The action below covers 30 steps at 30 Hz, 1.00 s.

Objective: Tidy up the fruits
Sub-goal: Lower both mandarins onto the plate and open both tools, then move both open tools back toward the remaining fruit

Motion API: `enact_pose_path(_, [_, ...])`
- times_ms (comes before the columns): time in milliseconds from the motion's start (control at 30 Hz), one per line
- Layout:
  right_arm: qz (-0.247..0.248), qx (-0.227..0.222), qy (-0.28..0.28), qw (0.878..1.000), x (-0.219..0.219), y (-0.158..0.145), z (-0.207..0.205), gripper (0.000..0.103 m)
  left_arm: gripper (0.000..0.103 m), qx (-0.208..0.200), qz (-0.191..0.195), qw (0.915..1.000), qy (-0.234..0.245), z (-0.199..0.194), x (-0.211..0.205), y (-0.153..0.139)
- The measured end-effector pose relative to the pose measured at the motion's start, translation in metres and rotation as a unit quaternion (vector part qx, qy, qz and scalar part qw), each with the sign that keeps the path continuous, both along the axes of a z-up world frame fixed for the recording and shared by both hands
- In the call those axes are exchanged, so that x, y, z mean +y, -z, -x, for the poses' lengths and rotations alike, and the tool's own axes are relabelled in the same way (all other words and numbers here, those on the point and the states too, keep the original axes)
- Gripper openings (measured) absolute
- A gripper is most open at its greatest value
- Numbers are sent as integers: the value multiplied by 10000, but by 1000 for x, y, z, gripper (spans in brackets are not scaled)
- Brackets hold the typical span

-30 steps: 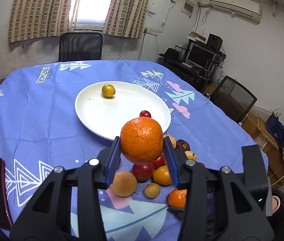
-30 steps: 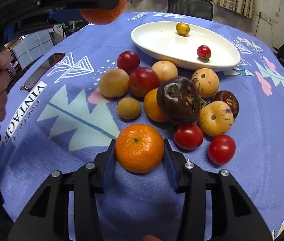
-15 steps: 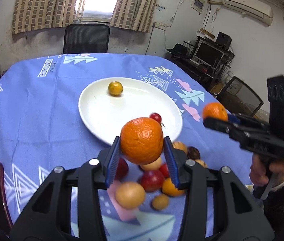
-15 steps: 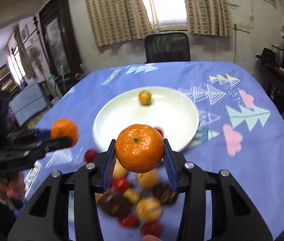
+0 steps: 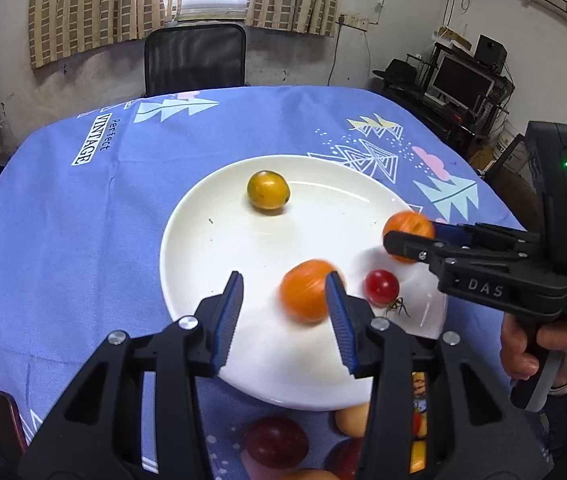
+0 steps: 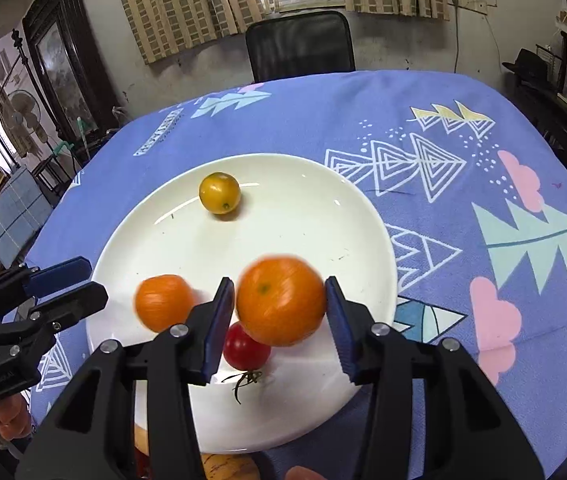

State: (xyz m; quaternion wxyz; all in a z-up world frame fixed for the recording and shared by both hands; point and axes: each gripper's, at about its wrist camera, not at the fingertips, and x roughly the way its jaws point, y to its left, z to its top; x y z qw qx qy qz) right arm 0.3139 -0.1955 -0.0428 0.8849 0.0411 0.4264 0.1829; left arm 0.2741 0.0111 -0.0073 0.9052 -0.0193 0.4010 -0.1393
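Oranges (image 5: 308,296) (two, blurred) over white plate (image 5: 203,248), yellow fruit (image 5: 268,190), red tomato (image 5: 381,287)

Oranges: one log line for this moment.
left gripper open, left orange loose over plate | right gripper: right orange between fingers, grip unclear | plate: yellow fruit, tomato

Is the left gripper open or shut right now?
Open. The left gripper has a clear gap beside its blurred orange, which is loose over the white plate.

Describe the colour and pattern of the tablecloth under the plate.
The tablecloth is blue-violet, printed with white triangle outlines, teal trees and pink clouds; clearest in the right wrist view.
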Motion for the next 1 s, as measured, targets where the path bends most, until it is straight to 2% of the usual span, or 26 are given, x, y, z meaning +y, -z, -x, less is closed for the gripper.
enact_pose_path(33, [-64,-15,1,10000,-3,-4,4,65,49,-18,66,10000,-19,4,3,-2])
enact_pose_path(67, [-125,-54,21,9999,-5,-9,7,67,55,-64,125,9999,-43,9,6,-5])
enact_pose_path(100, [-183,-96,19,9998,-7,-14,10,67,62,-120,158,9998,-64,13,8,-9])
enact_pose_path(167, [-313,-218,-21,9993,-13,-27,24,67,67,-273,151,9995,-109,28,11,-16])
enact_pose_path(200, [-363,-305,-3,9989,-17,-33,33,67,75,-333,141,9993,-122,35,12,-19])
enact_pose_path(267, [-404,-440,101,9982,-23,-43,47,67,84,-537,170,9983,-159,55,16,-26])
enact_pose_path(333, [-497,-721,272,9958,-33,-52,67,70,88,-696,194,9972,-210,72,20,-32])
enact_pose_path(367, [-589,-884,316,9938,-38,-55,77,80,91,-777,215,9965,-229,82,22,-34])
enact_pose_path(400, [-725,-1002,316,9918,-43,-58,90,87,96,-847,259,9958,-218,93,24,-35])
enact_pose_path(433, [-916,-1024,220,9903,-47,-58,98,95,98,-926,313,9950,-194,102,27,-35])
enact_pose_path(500, [-1523,-906,-172,9840,-56,-53,111,96,99,-1084,436,9930,-178,118,31,-30])
enact_pose_path(567, [-1904,-849,-326,9775,-61,-47,122,96,99,-1085,526,9927,-86,127,33,-22])
enact_pose_path(667, [-1976,-676,-596,9761,-55,-38,138,96,99,-780,455,9957,215,127,26,-9])
enact_pose_path(733, [-1953,-479,-896,9755,-47,-32,148,96,99,-814,180,9960,328,131,21,-6])
enact_pose_path(800, [-1692,-426,-1130,9782,-35,-26,159,96,99,-984,-191,9941,415,138,15,-5])
enact_pose_path(900, [-1182,-626,-1485,9798,-18,-23,171,93,99,-1013,-421,9924,559,144,13,-1])
enact_pose_path(933, [-972,-691,-1579,9802,-13,-23,173,87,99,-1014,-452,9922,573,145,14,0])
enact_pose_path(1000, [-492,-892,-1660,9808,-1,-20,182,83,99,-960,-515,9923,589,146,14,4])
